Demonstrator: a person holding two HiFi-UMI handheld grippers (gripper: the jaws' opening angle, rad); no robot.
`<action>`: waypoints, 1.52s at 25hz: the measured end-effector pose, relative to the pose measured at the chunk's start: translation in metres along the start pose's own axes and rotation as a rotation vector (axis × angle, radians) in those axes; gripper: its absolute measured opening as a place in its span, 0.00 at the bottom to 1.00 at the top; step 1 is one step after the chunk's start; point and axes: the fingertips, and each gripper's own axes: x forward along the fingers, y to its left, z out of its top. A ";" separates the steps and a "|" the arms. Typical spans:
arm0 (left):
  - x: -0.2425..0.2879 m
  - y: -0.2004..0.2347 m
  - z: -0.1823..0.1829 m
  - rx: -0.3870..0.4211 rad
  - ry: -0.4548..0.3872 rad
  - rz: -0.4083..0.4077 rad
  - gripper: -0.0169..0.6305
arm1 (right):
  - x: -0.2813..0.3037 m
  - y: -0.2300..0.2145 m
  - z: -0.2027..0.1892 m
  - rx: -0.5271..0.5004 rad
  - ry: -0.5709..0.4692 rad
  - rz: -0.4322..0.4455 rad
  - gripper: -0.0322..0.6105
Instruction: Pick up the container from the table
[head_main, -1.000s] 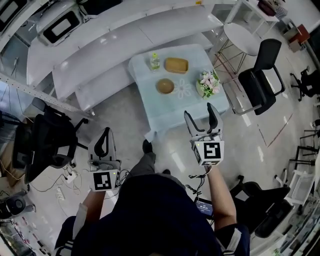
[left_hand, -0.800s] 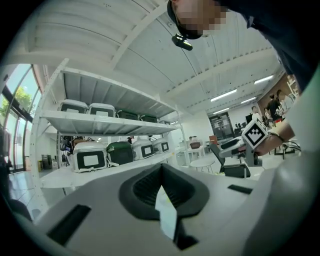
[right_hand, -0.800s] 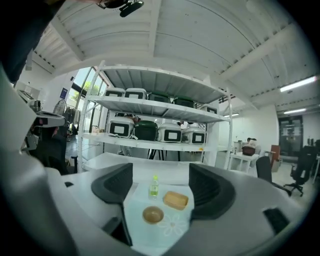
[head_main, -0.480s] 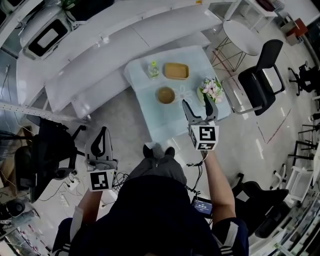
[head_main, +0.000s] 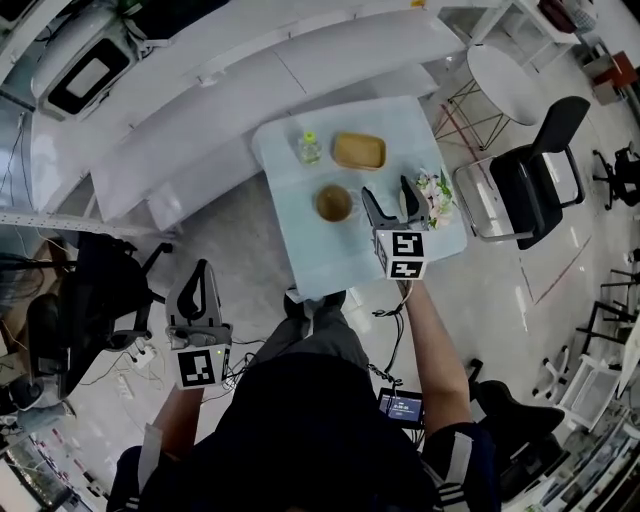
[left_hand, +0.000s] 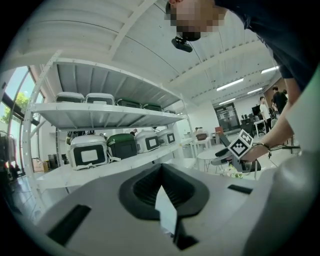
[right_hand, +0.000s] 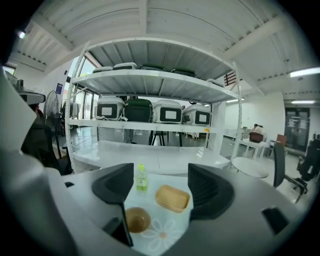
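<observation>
A tan rectangular container (head_main: 359, 151) (right_hand: 172, 198) sits at the far side of the pale blue table (head_main: 300, 235). A small bottle (head_main: 309, 148) (right_hand: 142, 178) stands to its left. A round brown bowl (head_main: 334, 203) (right_hand: 137, 219) lies nearer me. My right gripper (head_main: 390, 193) (right_hand: 162, 188) hovers open over the table's near right part, short of the container, with nothing between its jaws. My left gripper (head_main: 199, 291) (left_hand: 162, 192) hangs low beside my left leg, off the table, pads together and holding nothing.
A bunch of flowers (head_main: 436, 188) stands at the table's right edge, just right of the right gripper. White benches (head_main: 250, 90) run behind the table. Beyond them are shelves with cases (right_hand: 140, 111). A black chair (head_main: 535, 190) stands to the right and another (head_main: 95, 290) to the left.
The person has stepped up to the table. The right gripper has moved forward from off the table to above its near part, still open. The left gripper stays low.
</observation>
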 end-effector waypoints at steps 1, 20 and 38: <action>0.004 -0.001 -0.001 0.001 0.009 0.007 0.03 | 0.009 -0.005 -0.005 0.008 0.014 0.005 0.58; 0.048 0.000 -0.028 0.083 0.129 0.056 0.03 | 0.144 -0.080 -0.100 0.117 0.212 -0.023 0.56; 0.057 0.014 -0.043 0.121 0.195 0.095 0.03 | 0.200 -0.111 -0.165 0.182 0.340 -0.054 0.55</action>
